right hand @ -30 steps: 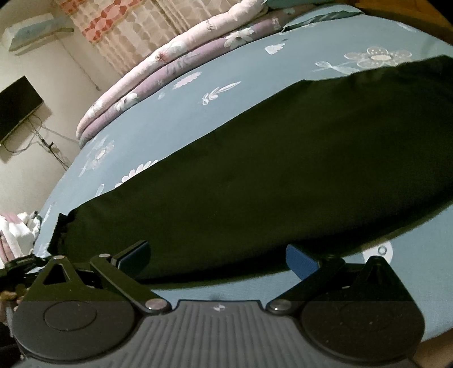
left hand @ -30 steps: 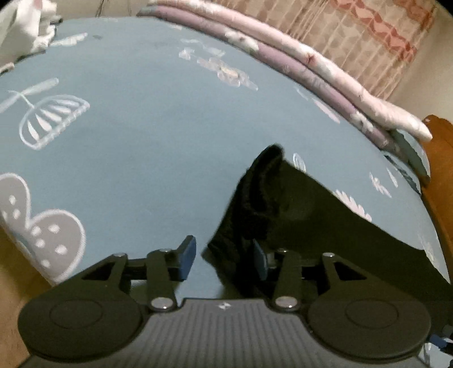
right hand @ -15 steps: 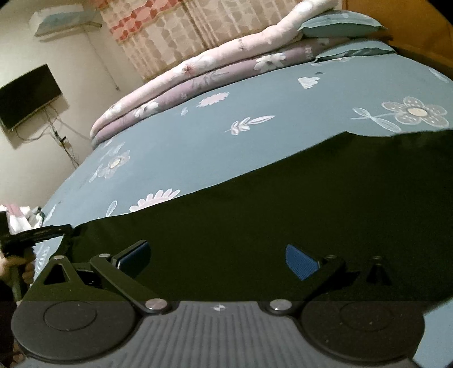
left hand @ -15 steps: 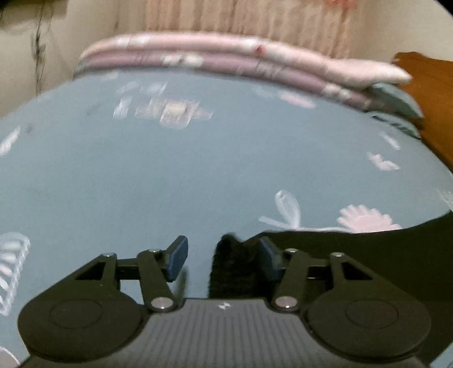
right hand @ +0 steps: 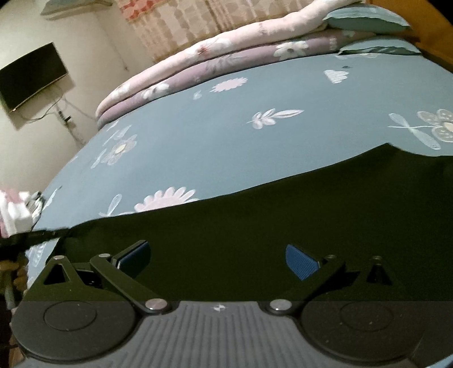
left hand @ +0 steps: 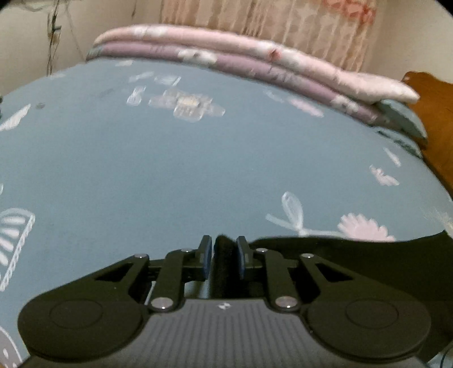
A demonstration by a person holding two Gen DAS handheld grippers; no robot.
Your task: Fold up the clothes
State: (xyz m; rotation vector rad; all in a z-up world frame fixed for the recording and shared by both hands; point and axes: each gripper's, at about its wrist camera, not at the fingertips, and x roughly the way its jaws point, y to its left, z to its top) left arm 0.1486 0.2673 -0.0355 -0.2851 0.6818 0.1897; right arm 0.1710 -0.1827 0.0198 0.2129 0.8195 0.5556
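Note:
A long black garment (right hand: pixel 283 220) lies stretched across the blue flowered bedsheet (right hand: pixel 226 136). In the left wrist view my left gripper (left hand: pixel 223 256) is shut on one end of that black garment (left hand: pixel 354 260), a fold of dark cloth pinched between its blue pads, and the rest trails off to the right. In the right wrist view my right gripper (right hand: pixel 218 257) is open, its blue pads (right hand: pixel 300 261) spread wide just over the garment's near edge, with cloth beneath but nothing pinched. The left gripper's dark body shows at the garment's far left end.
Rolled pink and purple quilts (left hand: pixel 254 59) lie along the far side of the bed, pillows (right hand: pixel 365 17) at the wooden headboard (left hand: pixel 433 113). A pile of white and pink clothes (right hand: pixel 14 212) sits at the left end. A television (right hand: pixel 31 76) hangs on the wall.
My left gripper has closed from open onto the garment's end and swung to face the quilts. The right gripper has dropped lower over the garment and stays open.

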